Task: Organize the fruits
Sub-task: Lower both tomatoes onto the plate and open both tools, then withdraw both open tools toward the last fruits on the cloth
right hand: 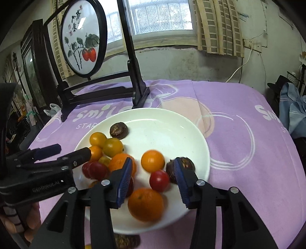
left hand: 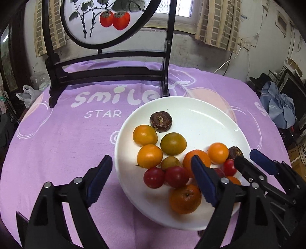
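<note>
A: Where's the fruit?

B: All on the white plate, which sits on the surface under a purple cloth. Yellow-orange tomatoes cluster toward the plate's left, red tomatoes just below them, and two oranges – one near the front rim, another partly behind a blue pad.

A: Anything brown?

B: Two dark chestnuts. One lies alone toward the far side of the pile; the other is at the right edge of the plate, partly hidden by a pad in the right wrist view.

A: The left hand-held gripper?

B: The left hand-held gripper is spread wide, nothing between its pads. Its left finger hangs over the cloth just outside the plate's rim; its right finger is over the fruit pile.

A: And the right hand-held gripper?

B: The right hand-held gripper is parted a moderate way and grips nothing. Between its pads you see a red tomato and the front orange – both lying on the plate, neither pinched. The orange is a bit blurred.

A: Do the two tools touch?

B: They're close together over the plate's front half; I can't tell about contact. A hand shows at the lower left of the right wrist view, wrapped round the left tool's grip.

A: What's behind the plate?

B: A dark wooden stand with a round painted screen showing red fruit, standing on the cloth at the far side.
</note>
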{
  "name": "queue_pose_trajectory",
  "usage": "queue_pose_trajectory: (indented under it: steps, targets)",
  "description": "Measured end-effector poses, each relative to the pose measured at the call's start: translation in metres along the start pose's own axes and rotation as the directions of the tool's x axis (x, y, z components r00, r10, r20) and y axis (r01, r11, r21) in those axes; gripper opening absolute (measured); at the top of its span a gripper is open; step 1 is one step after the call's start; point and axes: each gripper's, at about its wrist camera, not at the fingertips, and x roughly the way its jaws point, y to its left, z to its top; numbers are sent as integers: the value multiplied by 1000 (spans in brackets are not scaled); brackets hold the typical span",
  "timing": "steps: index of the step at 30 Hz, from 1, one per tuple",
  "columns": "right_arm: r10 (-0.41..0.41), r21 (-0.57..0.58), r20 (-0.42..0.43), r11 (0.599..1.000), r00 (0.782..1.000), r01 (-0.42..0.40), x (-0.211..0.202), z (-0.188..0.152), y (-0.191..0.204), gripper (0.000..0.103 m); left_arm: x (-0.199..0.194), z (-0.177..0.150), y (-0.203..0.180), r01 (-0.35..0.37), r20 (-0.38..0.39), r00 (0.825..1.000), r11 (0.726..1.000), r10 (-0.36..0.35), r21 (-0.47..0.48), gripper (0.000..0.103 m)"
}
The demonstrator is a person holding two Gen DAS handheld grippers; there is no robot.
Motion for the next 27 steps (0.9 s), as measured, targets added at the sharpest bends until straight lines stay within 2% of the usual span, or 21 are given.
queue_pose_trajectory:
  steps: [3,11,15,20,24,27]
  targets:
    - [30,6,-10,1000,999,-30,-13,-7,0,47,-13,-7,-2,1,2,1000,1000,-1,16,88]
    - [16,-58,-11,998,1000,-16,-49,-41,10,49,-49,-41,-4,9,18,1000,999,-9,37,90]
    - [17,-85,-22,996,1000,-19,-65,-61,12,49,-65,-67,3,-17,33,999,999,16,46,93]
    - [3,-117,-47,993,999,-8,-76,-84,17,49,-67,-94,14,10,-34,999,1000,-10,1,94]
    - [-10,-133,-68,991,998,1,-78,-97,20,49,-62,-111,17,14,-55,998,1000,-15,-9,94]
    - [-21,-153,-88,988,996,7,-74,-103,26,49,-54,-119,27,50,-72,996,997,-54,-52,94]
